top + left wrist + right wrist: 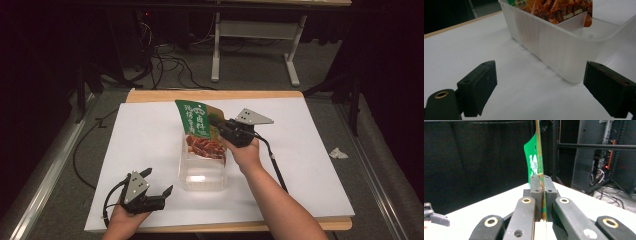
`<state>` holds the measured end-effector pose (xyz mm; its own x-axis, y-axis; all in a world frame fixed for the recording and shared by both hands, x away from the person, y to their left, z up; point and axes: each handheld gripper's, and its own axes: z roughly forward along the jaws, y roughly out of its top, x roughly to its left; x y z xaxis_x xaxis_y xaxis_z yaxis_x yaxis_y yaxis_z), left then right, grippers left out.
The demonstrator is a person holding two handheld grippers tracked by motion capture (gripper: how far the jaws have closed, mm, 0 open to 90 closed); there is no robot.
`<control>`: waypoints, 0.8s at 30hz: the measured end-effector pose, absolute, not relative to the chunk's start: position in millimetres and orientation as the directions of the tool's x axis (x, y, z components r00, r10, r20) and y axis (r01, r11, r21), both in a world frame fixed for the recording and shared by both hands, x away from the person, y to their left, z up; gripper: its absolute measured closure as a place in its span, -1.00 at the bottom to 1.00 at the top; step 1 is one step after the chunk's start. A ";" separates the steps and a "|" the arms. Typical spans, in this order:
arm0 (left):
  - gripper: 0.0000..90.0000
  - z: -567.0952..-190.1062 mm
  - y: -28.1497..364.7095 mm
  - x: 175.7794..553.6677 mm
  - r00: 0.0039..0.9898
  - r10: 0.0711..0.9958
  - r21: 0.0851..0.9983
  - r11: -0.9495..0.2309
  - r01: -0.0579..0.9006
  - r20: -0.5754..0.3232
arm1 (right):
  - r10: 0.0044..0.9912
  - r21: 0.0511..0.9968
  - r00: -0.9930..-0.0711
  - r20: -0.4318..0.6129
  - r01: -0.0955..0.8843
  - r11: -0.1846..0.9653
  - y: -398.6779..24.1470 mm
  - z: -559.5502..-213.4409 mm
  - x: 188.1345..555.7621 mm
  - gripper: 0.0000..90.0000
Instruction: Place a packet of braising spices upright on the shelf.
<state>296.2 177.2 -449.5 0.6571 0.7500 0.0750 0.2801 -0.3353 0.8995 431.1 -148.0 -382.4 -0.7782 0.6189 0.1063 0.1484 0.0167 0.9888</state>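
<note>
A green snack pouch [197, 127] with a picture of brown meat stands tilted, its lower end inside a clear plastic tub [202, 172] at the middle of the white sheet. My right gripper [216, 121] is shut on the pouch's upper right edge; in the right gripper view the thin pouch [534, 162] rises edge-on from between the closed jaws. My left gripper [157, 182] rests low at the front left, open and empty, left of the tub. In the left gripper view the tub [554, 47] lies just ahead of the spread jaws, with the pouch [554, 7] inside it.
A white sheet [145, 140] covers the wooden table. A crumpled white scrap [338, 153] lies on the floor mat to the right. Cables and a white table frame [255, 45] stand beyond the far edge.
</note>
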 end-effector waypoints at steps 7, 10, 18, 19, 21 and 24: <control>-0.73 -449.5 175.8 295.9 0.662 0.746 0.896 -0.344 0.282 0.078 | 0.644 0.987 -0.756 0.119 0.162 0.008 -161.6 -388.8 428.4 0.99; -0.73 -449.8 175.9 295.4 0.659 0.748 0.896 -0.342 0.281 0.078 | 0.648 0.988 -0.756 0.097 0.154 0.031 -160.2 -387.5 426.6 0.97; -0.73 -449.5 179.0 294.2 0.656 0.751 0.897 -0.339 0.284 0.076 | 0.643 0.982 -0.762 0.081 0.172 0.080 -155.8 -383.5 427.4 0.75; -0.73 -449.5 179.0 294.2 0.656 0.751 0.897 -0.339 0.284 0.076 | 0.643 0.982 -0.762 0.081 0.172 0.080 -155.8 -383.5 427.4 0.75; -0.73 -449.6 178.9 294.3 0.655 0.751 0.897 -0.339 0.282 0.078 | 0.642 0.980 -0.762 0.085 0.181 0.085 -155.4 -381.9 427.1 0.61; -0.73 -449.6 178.1 294.4 0.654 0.752 0.897 -0.341 0.280 0.081 | 0.637 0.976 -0.765 0.091 0.194 0.094 -155.8 -379.6 428.3 0.31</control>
